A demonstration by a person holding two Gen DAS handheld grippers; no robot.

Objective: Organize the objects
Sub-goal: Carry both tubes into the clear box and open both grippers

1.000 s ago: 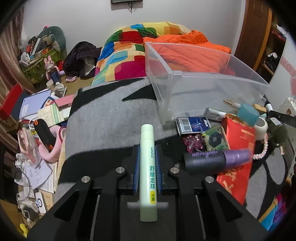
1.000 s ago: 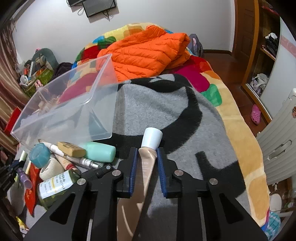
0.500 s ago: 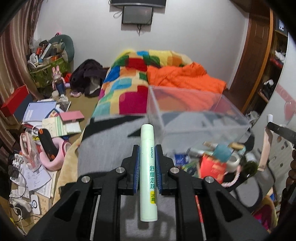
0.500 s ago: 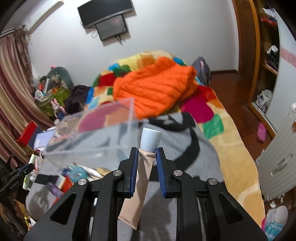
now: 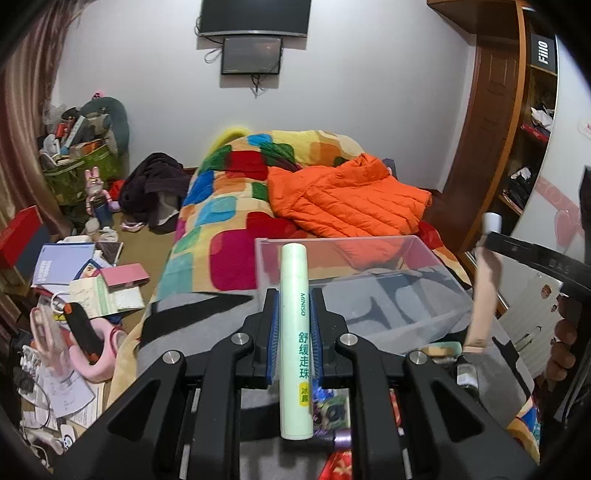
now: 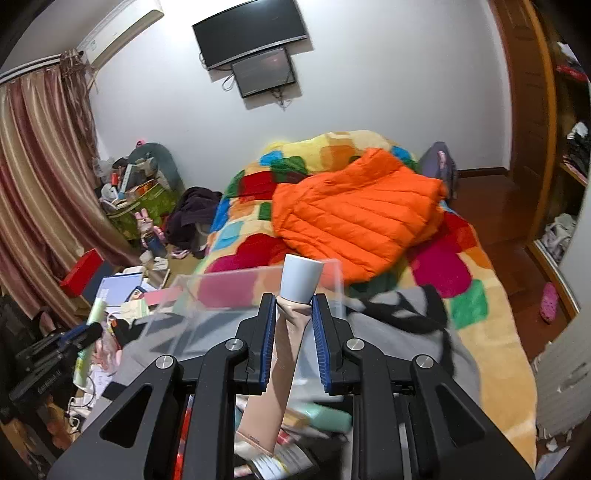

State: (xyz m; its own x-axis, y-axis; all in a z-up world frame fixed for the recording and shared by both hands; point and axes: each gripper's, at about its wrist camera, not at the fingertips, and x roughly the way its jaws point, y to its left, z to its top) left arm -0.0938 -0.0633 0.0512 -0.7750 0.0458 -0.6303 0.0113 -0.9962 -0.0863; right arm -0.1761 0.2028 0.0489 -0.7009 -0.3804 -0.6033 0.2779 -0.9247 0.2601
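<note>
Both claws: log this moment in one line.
left claw: shut on green tube | right claw: shut on beige tube | clear bin: empty

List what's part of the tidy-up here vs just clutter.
Job: green tube in left gripper; beige tube in right gripper; clear bin.
Clutter: orange jacket, floor papers, TV.

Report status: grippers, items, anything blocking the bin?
Left gripper shut on green tube. Right gripper shut on beige tube. Clear bin ahead, open top, nothing blocking.
</note>
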